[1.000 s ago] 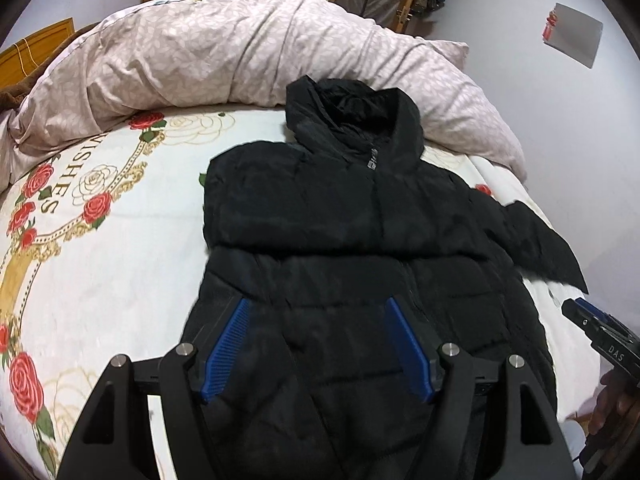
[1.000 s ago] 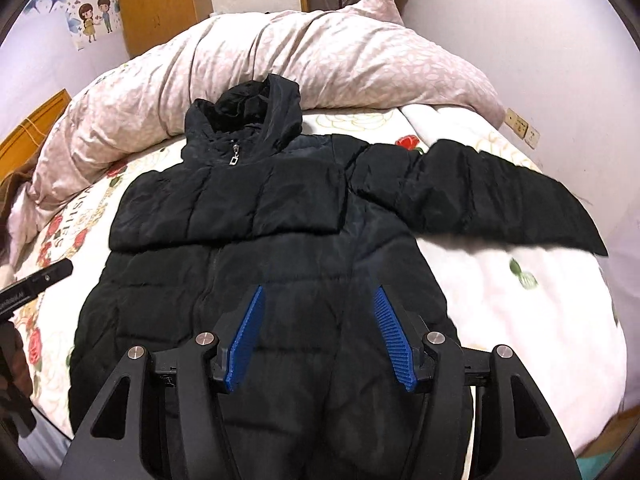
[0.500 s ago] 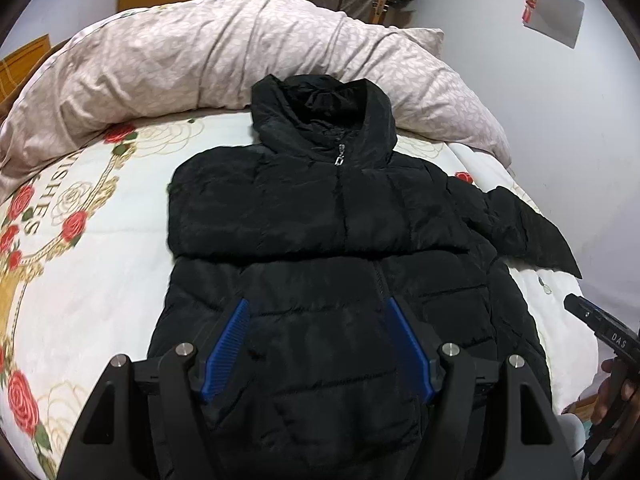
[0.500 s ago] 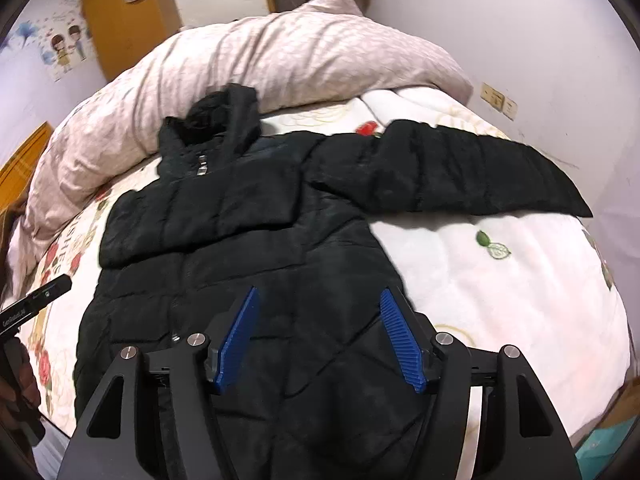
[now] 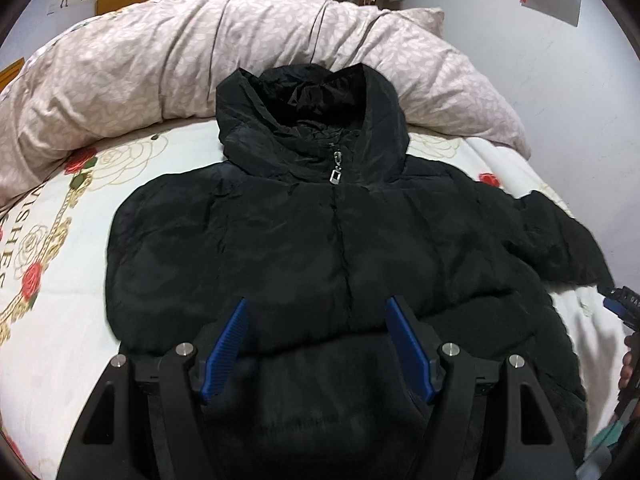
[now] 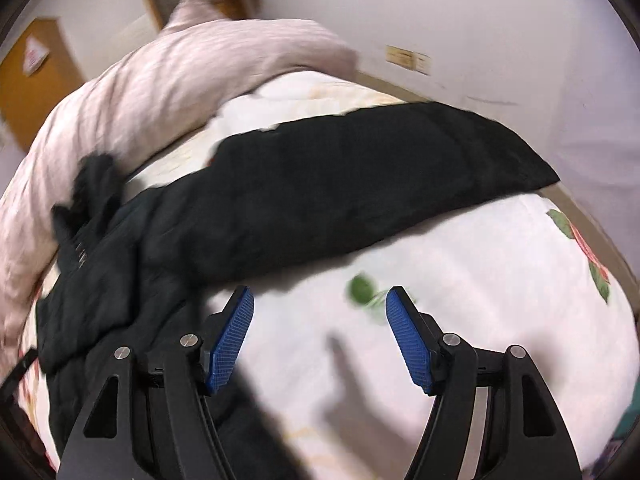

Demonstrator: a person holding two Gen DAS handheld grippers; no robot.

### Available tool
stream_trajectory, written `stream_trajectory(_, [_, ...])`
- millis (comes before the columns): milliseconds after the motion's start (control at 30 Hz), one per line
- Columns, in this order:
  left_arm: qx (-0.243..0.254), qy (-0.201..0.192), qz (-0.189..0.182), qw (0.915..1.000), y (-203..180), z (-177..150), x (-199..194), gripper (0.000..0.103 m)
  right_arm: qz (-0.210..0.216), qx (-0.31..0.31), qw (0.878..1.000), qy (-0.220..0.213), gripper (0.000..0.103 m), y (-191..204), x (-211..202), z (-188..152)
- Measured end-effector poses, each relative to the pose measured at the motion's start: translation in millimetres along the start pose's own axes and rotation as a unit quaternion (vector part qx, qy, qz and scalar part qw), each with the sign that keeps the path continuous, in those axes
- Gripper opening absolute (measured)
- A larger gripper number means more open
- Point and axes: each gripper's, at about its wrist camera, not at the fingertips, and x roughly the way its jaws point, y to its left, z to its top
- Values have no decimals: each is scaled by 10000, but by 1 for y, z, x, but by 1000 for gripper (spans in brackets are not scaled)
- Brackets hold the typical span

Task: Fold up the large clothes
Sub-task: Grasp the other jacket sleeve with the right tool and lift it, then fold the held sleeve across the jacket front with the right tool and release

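Observation:
A black hooded puffer jacket (image 5: 328, 248) lies front up on the bed, hood toward the pillows, zip pull at the collar. One sleeve is folded across the chest. My left gripper (image 5: 316, 320) hovers open above the jacket's lower front, nothing between its blue pads. The other sleeve (image 6: 360, 176) stretches out flat toward the wall. My right gripper (image 6: 320, 312) hangs over bare sheet just below that sleeve; its jaws are opening and hold nothing. The right gripper's tip (image 5: 624, 300) and a hand show at the left wrist view's right edge.
A long pink quilt (image 5: 200, 48) is bunched along the head of the bed. The rose-print sheet (image 5: 48, 240) covers the mattress. A white wall (image 6: 500, 40) with a socket runs close along the bed's right side. A wooden door (image 6: 32, 80) stands beyond.
Both grippers moved rightward and lower. The left now centres on the jacket's zip. The right swung off the jacket body to the sheet under the outstretched sleeve, rolling, and its jaws widened.

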Motion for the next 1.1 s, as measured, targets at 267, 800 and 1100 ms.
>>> stream_trajectory(267, [44,71,165,9998,9,15,52,72,226,1003,9945,-224,69,-56,37,37])
stream_trajectory(800, [-42,60,25,10000,10,24,54,75,304,1221,9882,-876,12,-50,1,71])
stream_trajectory(1100, [7,-185,62,9998,11,32,2,75,917,365,9850,-1419,12,32,-86,89])
